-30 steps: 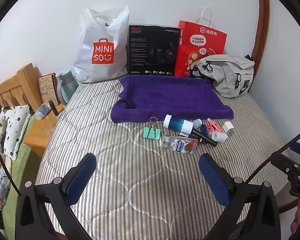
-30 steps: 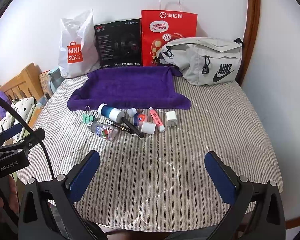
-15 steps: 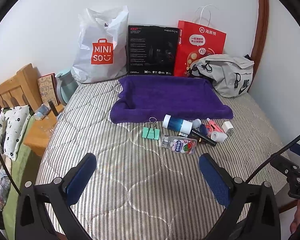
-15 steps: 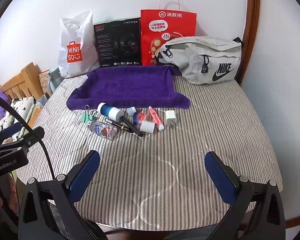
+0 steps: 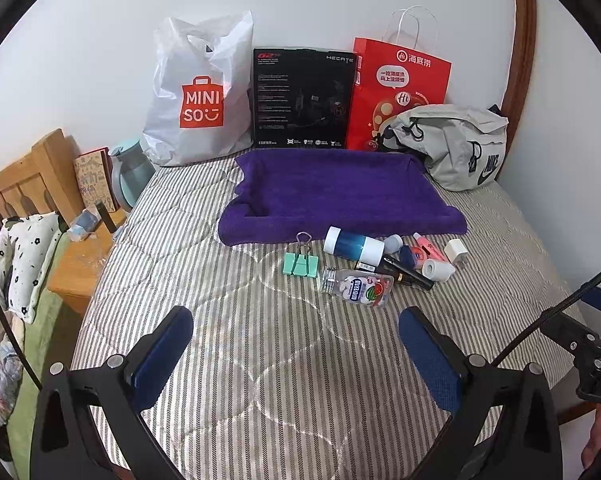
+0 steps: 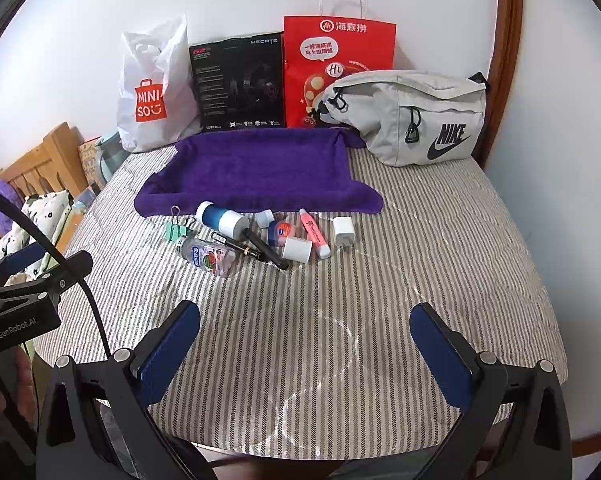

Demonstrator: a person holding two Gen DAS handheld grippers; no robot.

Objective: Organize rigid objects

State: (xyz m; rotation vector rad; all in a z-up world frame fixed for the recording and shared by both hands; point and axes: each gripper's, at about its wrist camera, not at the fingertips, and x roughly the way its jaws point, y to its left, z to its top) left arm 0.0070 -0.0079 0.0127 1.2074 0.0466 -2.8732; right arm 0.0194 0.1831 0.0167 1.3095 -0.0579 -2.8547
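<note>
Several small rigid items lie on the striped mattress in front of a purple towel (image 5: 336, 196) (image 6: 256, 168): a mint binder clip (image 5: 300, 265) (image 6: 177, 231), a blue-and-white bottle (image 5: 353, 245) (image 6: 221, 218), a clear candy bottle (image 5: 358, 287) (image 6: 210, 257), a black pen (image 5: 404, 274) (image 6: 260, 249), a pink highlighter (image 6: 314, 233), a white charger (image 5: 455, 250) (image 6: 343, 231) and a small white cylinder (image 6: 297, 249). My left gripper (image 5: 296, 354) is open, low near the bed's front. My right gripper (image 6: 305, 346) is open too, nothing held.
A white Miniso bag (image 5: 198, 100), a black box (image 5: 302, 98), a red paper bag (image 5: 398, 88) and a grey Nike bag (image 6: 412, 116) line the wall. A wooden nightstand (image 5: 76, 264) and headboard stand left. The bed edge runs along the bottom.
Both views have shifted very slightly, with the objects a touch higher in the frames. Nothing was taken hold of or moved.
</note>
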